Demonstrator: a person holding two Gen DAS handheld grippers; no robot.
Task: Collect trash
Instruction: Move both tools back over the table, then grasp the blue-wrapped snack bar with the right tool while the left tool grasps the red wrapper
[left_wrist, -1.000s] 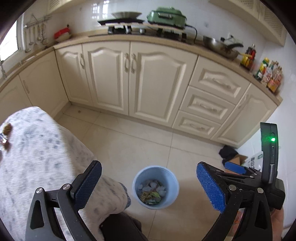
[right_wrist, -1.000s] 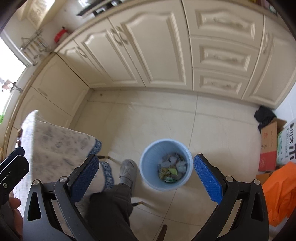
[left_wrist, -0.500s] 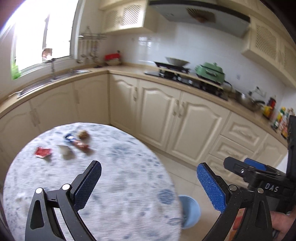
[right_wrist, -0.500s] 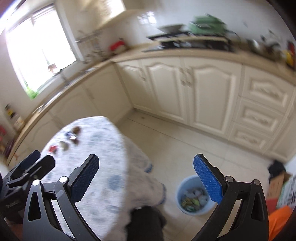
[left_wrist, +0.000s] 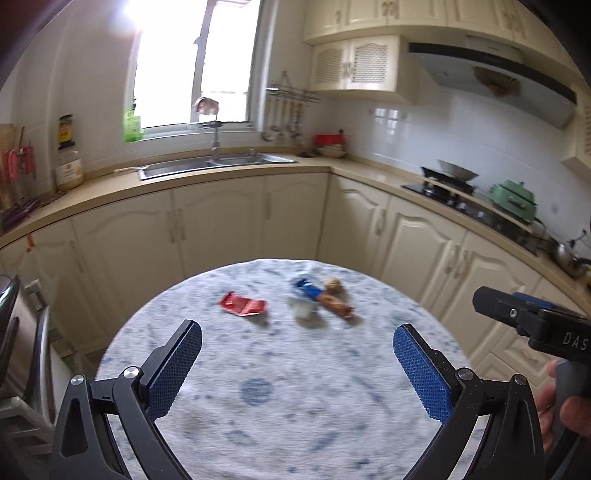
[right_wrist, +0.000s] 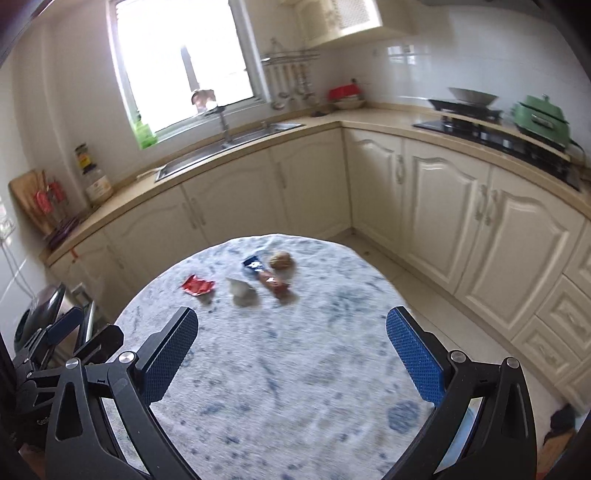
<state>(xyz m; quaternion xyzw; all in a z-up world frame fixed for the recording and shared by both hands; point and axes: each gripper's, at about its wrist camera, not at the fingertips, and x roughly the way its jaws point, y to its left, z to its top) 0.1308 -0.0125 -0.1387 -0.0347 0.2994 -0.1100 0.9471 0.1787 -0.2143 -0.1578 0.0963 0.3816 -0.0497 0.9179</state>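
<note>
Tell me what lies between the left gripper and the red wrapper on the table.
Only bare tablecloth lies between the left gripper and the red wrapper, in the left wrist view.

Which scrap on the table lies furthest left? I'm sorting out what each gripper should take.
The red wrapper, flat and alone on the left. The white scrap, blue-and-brown wrapper and brown ball cluster to its right.

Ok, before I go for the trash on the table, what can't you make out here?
- Bin: hidden in both views; maybe a pale blue sliver behind the right gripper.
- White scrap: motion-blurred, paper or plastic unclear.
- Brown lump: too small to identify.
- Blue and brown wrapper: print unreadable.
- Table near edge: cut off by the left gripper.
</note>
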